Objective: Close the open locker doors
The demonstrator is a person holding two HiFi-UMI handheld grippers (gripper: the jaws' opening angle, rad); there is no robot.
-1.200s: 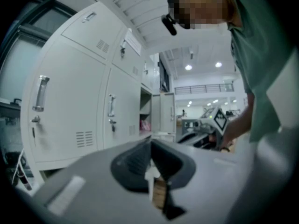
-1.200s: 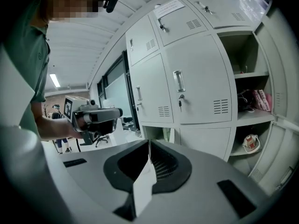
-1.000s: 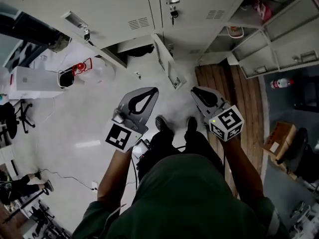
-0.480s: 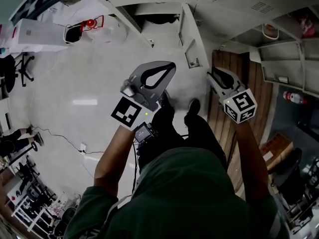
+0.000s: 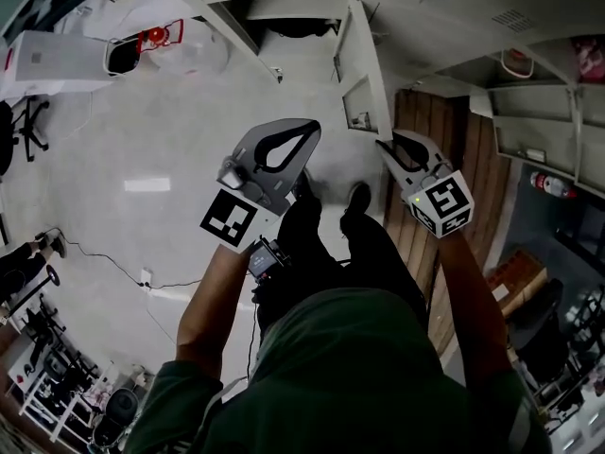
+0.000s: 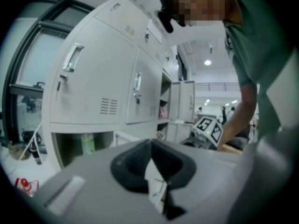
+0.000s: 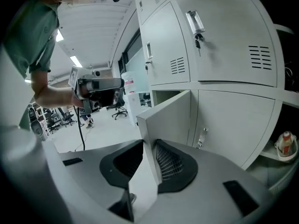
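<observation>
Clamped the right tongs [image 7: 147,141] [image 5: 383,143] on the free edge of the open pale grey metal locker door [image 7: 168,111] [image 5: 364,55], swung out from the lower row of the tall pale grey metal lockers [image 7: 224,45]. Held the left tongs [image 6: 152,143] [image 5: 307,126] closed on nothing, off to the door's left, above the glossy white floor [image 5: 142,140].

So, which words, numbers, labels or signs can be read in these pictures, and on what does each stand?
No text is readable.
Left marker cube, right marker cube: square patterns only, no words.
Paper sign on the glass wall: too small to read.
Bottle, red label: too small to read.
Open locker door: no print.
</observation>
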